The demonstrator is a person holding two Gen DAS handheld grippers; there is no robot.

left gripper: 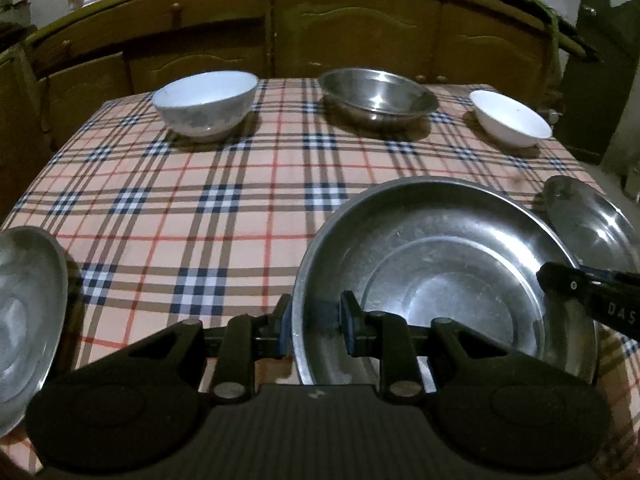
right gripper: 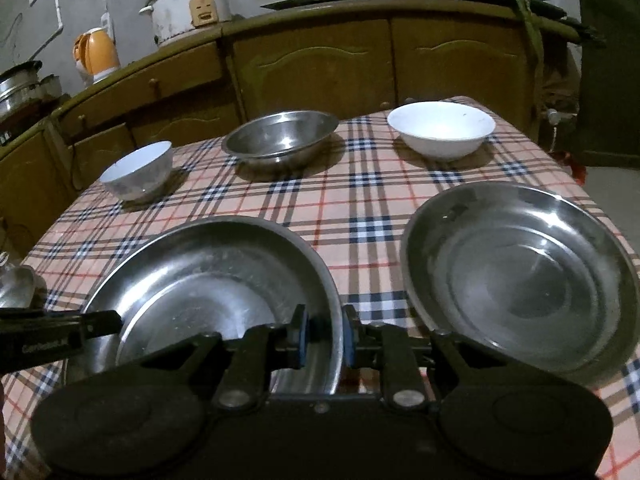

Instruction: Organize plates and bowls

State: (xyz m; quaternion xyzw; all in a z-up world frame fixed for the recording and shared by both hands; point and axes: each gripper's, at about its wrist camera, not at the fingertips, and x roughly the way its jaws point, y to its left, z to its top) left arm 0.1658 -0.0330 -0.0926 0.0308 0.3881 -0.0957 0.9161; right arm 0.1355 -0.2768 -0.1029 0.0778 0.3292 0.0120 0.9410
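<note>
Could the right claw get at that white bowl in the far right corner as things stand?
Probably not yet: the right claw is shut on the big steel plate's rim. Otherwise bare cloth lies before the white bowl.

Your left gripper (left gripper: 316,320) is clamped on the near-left rim of the big steel plate (left gripper: 444,276), one blue pad outside the wall and one inside. Your right gripper (left gripper: 560,280) comes in from the right and grips the same plate's opposite rim. Just beyond that, to the right, a second steel plate (left gripper: 592,224) lies partly behind the held one. Off to the left of your tongs, another steel plate (left gripper: 28,320) shows at the frame edge. Far ahead on the checked tablecloth (left gripper: 200,216) stand three bowls in a row: a white bowl (left gripper: 206,106) ahead-left, a steel bowl (left gripper: 378,96) straight ahead, a smaller white bowl (left gripper: 510,118) ahead-right.
</note>
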